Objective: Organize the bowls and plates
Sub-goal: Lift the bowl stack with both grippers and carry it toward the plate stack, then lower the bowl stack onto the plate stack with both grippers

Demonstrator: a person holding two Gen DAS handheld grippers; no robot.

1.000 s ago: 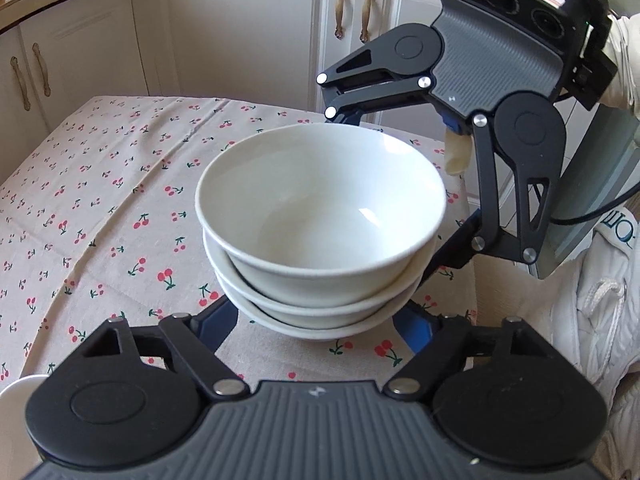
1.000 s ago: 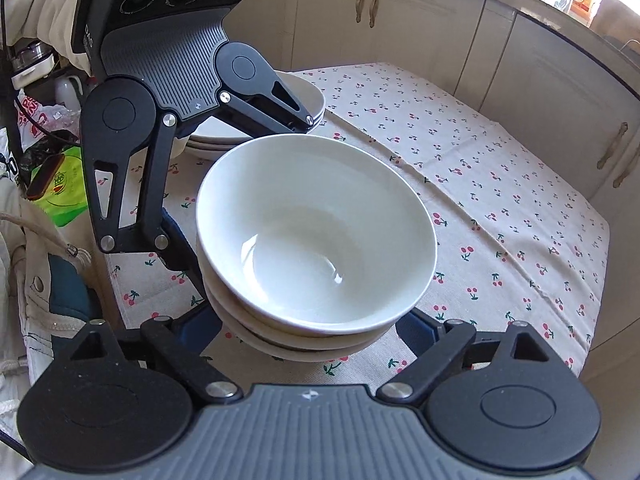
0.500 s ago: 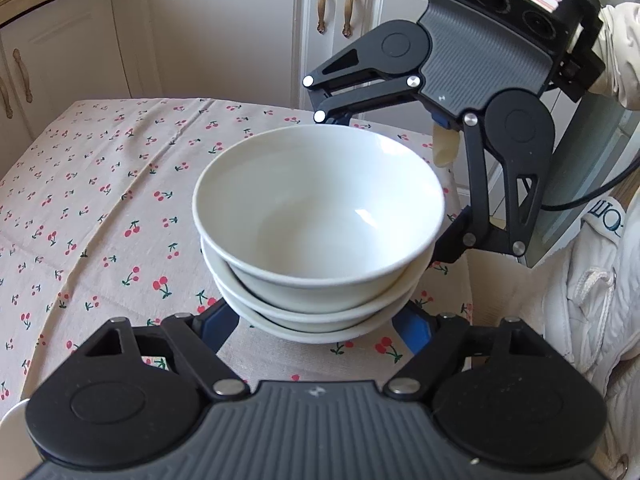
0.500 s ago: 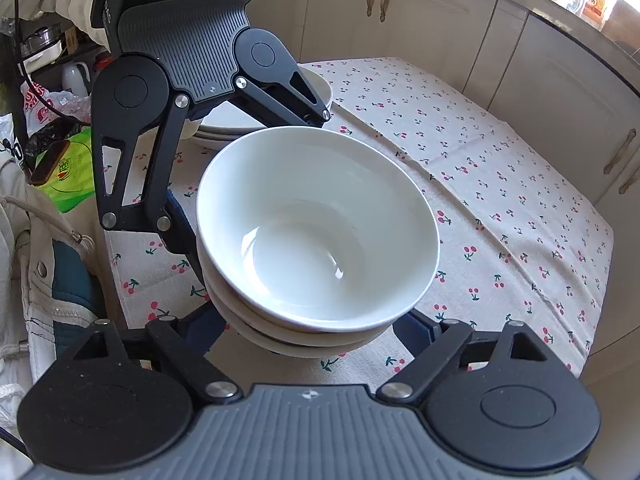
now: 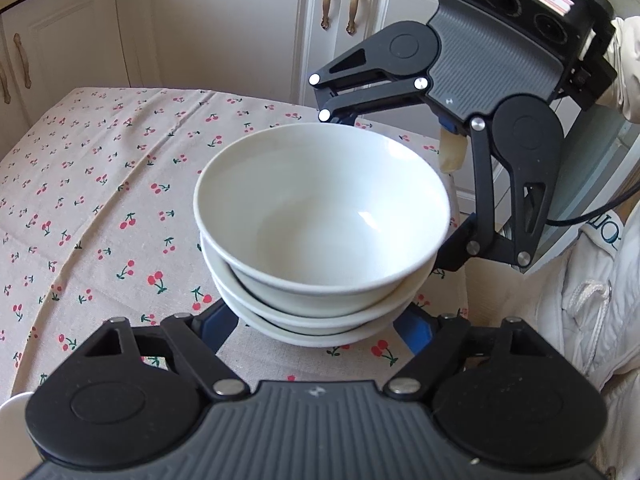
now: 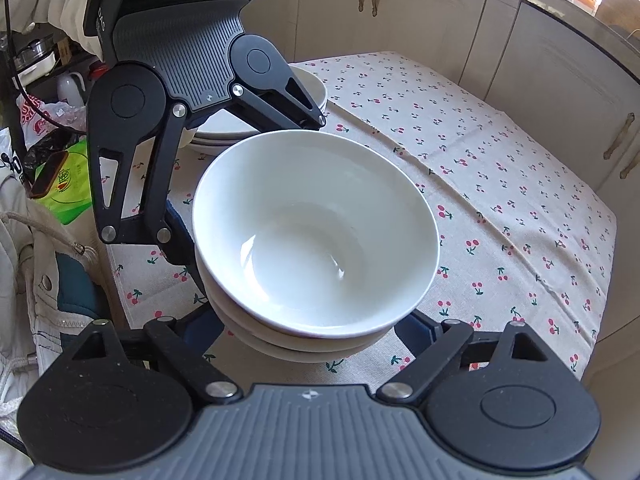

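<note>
L tool point(image 5: 316, 322) clamps bowl stack point(image 5: 320, 216); R tool point(image 6: 308, 330) jaws easing open, pads touching stack.

Centre: stack of plain white bowls point(image 5: 320, 220). Beneath it, a beige tablecloth point(image 5: 100, 200) printed with small red cherries on green stems. Upper frame: cream cabinet doors point(image 5: 224, 28) with brass-coloured handles point(image 5: 328, 0). Grippers black with ribbed grey bodies and blue fingers point(image 5: 414, 330). In the right view, left edge: a bright green packet point(image 6: 66, 188).
</note>
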